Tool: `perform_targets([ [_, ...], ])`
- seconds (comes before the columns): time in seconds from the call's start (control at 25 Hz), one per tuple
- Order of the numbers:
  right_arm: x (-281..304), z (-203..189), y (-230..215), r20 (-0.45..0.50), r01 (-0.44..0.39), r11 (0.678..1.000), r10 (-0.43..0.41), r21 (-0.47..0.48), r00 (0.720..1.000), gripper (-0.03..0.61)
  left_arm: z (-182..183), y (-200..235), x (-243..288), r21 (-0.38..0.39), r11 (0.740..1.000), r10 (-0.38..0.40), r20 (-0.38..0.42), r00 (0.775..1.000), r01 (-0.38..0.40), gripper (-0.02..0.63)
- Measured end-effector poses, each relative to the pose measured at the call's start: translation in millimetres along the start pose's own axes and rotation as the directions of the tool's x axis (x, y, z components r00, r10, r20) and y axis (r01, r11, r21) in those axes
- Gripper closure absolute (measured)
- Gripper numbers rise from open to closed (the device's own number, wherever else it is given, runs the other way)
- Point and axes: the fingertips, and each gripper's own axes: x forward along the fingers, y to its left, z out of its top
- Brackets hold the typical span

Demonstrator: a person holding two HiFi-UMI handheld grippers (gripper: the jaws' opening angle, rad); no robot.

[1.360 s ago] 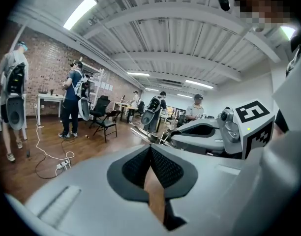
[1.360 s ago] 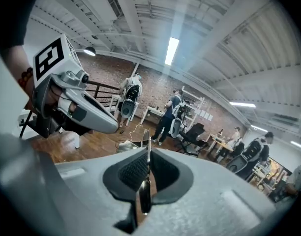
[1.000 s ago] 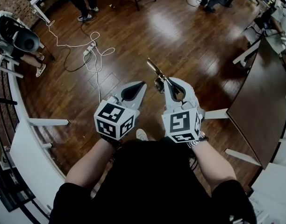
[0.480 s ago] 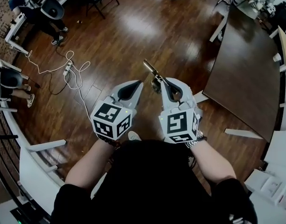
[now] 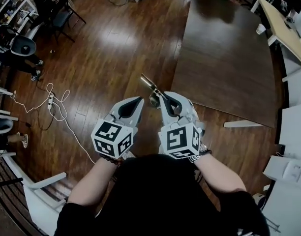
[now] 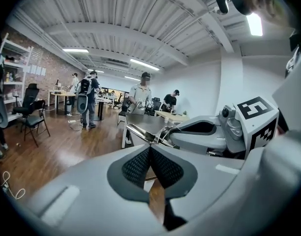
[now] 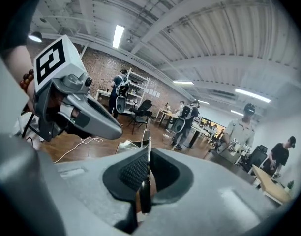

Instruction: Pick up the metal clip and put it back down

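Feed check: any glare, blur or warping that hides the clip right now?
Head view: little blur, a glare patch on the floor, and the clip is clear. Left gripper view: strong fisheye bending, dark corners, and a ceiling light flares at the upper right. Right gripper view: the clip shows edge-on as a thin line, and the far right looks hazy.

The metal clip [image 5: 149,84] is shiny and brassy, the left gripper [image 5: 138,100] and right gripper [image 5: 163,98] matt grey plastic, the floor [image 5: 111,53] glossy wood, the table [image 5: 224,53] smooth and dark.
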Motion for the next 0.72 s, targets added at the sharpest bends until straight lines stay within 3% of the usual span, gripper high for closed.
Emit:
perform_targets([
  [0.44, -58.5, -65.4, -81.2, -0.088, 0.166, 0.984, -0.160, 0.067, 0.983, 0.584, 11.8, -90.3, 82.8, 0.073, 0.979, -0.185, -0.054, 0.981, 0.189, 0.598],
  [0.72, -67.9, -84.2, -107.1, -0.157, 0.274, 0.958, -0.258, 0.086, 0.953, 0.584, 17.3, -107.1, 113.1, 0.091, 0.948, -0.297, -0.078, 0.952, 0.303, 0.598],
])
